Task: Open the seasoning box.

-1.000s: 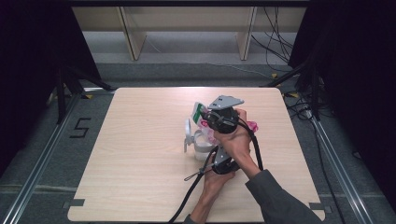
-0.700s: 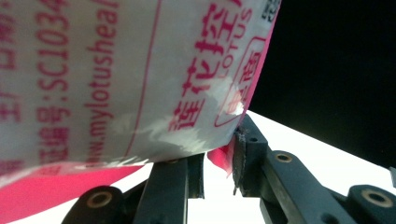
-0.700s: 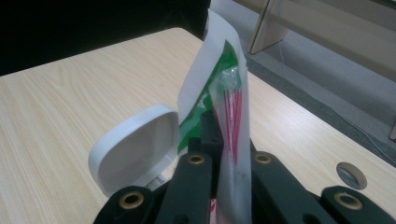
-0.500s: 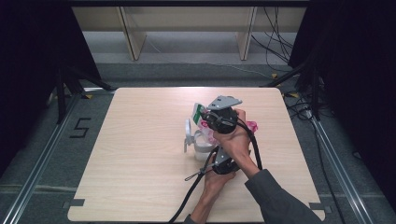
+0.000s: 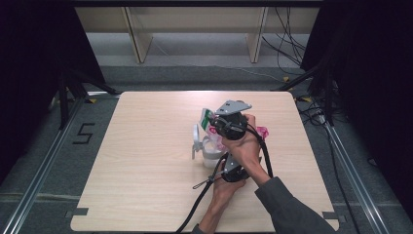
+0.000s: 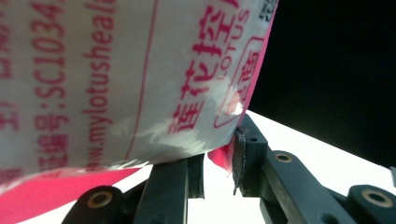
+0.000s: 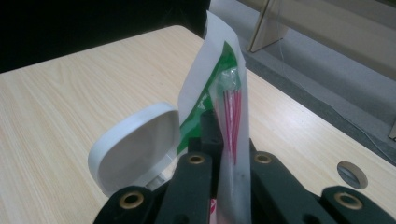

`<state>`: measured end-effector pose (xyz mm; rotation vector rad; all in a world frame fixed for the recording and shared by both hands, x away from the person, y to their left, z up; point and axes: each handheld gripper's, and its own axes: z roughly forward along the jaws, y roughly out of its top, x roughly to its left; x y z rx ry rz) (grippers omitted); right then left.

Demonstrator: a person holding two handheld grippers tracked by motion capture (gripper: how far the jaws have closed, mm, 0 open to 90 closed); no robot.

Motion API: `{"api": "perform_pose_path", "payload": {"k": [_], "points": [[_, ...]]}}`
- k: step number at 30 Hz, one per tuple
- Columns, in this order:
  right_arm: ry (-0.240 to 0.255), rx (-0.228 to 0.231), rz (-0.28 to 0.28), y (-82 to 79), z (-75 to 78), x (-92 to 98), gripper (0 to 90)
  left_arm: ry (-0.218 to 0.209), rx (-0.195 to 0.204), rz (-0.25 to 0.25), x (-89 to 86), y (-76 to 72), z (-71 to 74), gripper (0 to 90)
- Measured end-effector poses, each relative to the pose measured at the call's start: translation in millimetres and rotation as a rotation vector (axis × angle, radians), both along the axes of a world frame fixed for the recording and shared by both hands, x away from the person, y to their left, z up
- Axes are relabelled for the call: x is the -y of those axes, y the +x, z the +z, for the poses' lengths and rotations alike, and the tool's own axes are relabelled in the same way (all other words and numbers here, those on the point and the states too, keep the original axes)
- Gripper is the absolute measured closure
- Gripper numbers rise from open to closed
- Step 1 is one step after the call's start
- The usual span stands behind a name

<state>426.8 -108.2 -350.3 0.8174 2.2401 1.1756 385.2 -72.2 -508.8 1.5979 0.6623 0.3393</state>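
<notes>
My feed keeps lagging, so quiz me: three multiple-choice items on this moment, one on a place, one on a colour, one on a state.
1. Where does the white tub stand?
A. On the floor
B. On the table, near its middle
C. On the shelf behind

2. What colour is the print on the packet in the left tongs?
A. Pink
B. Blue
C. Black

3. How is the tub's lid?
A. Shut flat
B. Lying apart on the table
C. Flipped open, standing up

Answers:
1 B: the high view shows the tub on the wooden table, just left of the hands.
2 A: the left gripper view shows pink lettering on the white packet, whose edge sits between the left tongs.
3 C: the right gripper view shows the round lid upright, beside the green and white sachet that the right tongs pinch.
</notes>
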Motion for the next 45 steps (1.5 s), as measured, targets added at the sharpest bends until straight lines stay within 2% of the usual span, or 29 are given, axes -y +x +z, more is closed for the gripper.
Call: {"api": "perform_pose_path", "payload": {"k": [2, 3, 4, 5, 6, 7, 8, 9, 10, 11, 13, 16, 17, 21, 23, 24, 25, 33, 36, 43, 45], "points": [[0.009, 0.000, -0.004, -0.4, 0.1, 0.0, 90.0, -0.001, 0.001, 0.001, 0.3, 0.0, -0.3, 76.3], [0.000, -0.013, 0.001, -1.1, 0.3, -0.4, 90.0, -0.002, 0.002, 0.002, 0.5, 0.1, -0.5, 76.2], [-0.010, -0.002, 0.013, 0.1, 0.3, 0.0, 90.0, -0.001, 0.000, 0.003, 0.4, 0.0, -0.3, 76.3], [0.007, -0.002, -0.006, -0.2, 0.0, -0.1, 90.0, 0.001, 0.002, 0.002, 0.0, -0.2, 0.2, 76.2], [0.017, -0.007, -0.007, -0.3, 0.2, 0.1, 90.0, 0.045, 0.015, -0.013, -2.7, 0.3, 1.0, 76.2], [0.003, -0.001, 0.008, 0.6, 1.6, 1.5, 90.0, 0.057, 0.014, -0.017, -3.4, 0.4, 1.2, 76.2], [0.006, 0.010, 0.006, 0.7, 0.4, 0.3, 90.0, 0.003, 0.001, 0.000, -0.1, -0.2, 0.2, 76.3], [-0.004, 0.000, 0.008, 0.3, 0.1, -0.4, 90.0, -0.016, -0.003, 0.008, 1.3, -0.2, -0.4, 76.3], [-0.006, -0.006, -0.005, -0.7, -0.5, -1.5, 90.0, 0.028, 0.004, -0.005, -1.0, 0.1, 0.2, 76.3], [-0.010, -0.015, -0.001, -0.6, 0.4, -0.9, 90.0, 0.049, 0.008, -0.020, -3.2, 0.3, 1.2, 76.3], [0.008, 0.010, 0.003, 1.2, 0.5, -0.8, 90.0, 0.044, 0.015, -0.013, -3.1, 0.4, 1.5, 76.2], [-0.015, 0.006, 0.007, 0.5, -0.8, -2.7, 90.0, 0.046, 0.008, -0.019, -3.1, 0.2, 1.2, 76.3], [-0.016, -0.010, 0.006, -0.6, -0.3, -3.0, 90.0, 0.042, 0.015, -0.011, -2.9, 0.1, 1.4, 76.2], [-0.003, 0.004, 0.004, 0.4, -0.7, -3.3, 90.0, 0.050, 0.010, -0.017, -3.2, 0.2, 1.3, 76.3], [-0.026, 0.011, 0.017, 1.5, -0.8, -3.2, 90.0, 0.039, 0.013, -0.011, -2.5, -0.1, 1.5, 76.2], [-0.004, -0.004, -0.007, 0.1, -0.5, -3.9, 90.0, 0.037, 0.013, -0.010, -2.4, 0.0, 1.9, 76.2], [-0.013, 0.006, 0.013, 1.5, 0.6, -2.4, 90.0, 0.039, 0.016, -0.008, -2.6, 0.1, 2.2, 76.2], [-0.013, -0.003, 0.011, 1.6, 0.8, -2.4, 90.0, 0.040, 0.014, -0.011, -2.6, -0.2, 1.6, 76.2], [0.005, -0.002, -0.002, 1.7, 0.6, -2.3, 90.0, 0.038, 0.016, -0.008, -2.3, -0.2, 2.5, 76.2], [-0.004, 0.004, 0.000, 2.6, 0.5, -2.9, 90.0, 0.033, 0.015, -0.017, -2.7, -0.4, 2.2, 76.2], [-0.003, 0.002, 0.002, 2.5, 1.5, -2.7, 90.0, 0.043, 0.012, -0.013, -3.1, 0.2, 2.8, 76.3]]}}
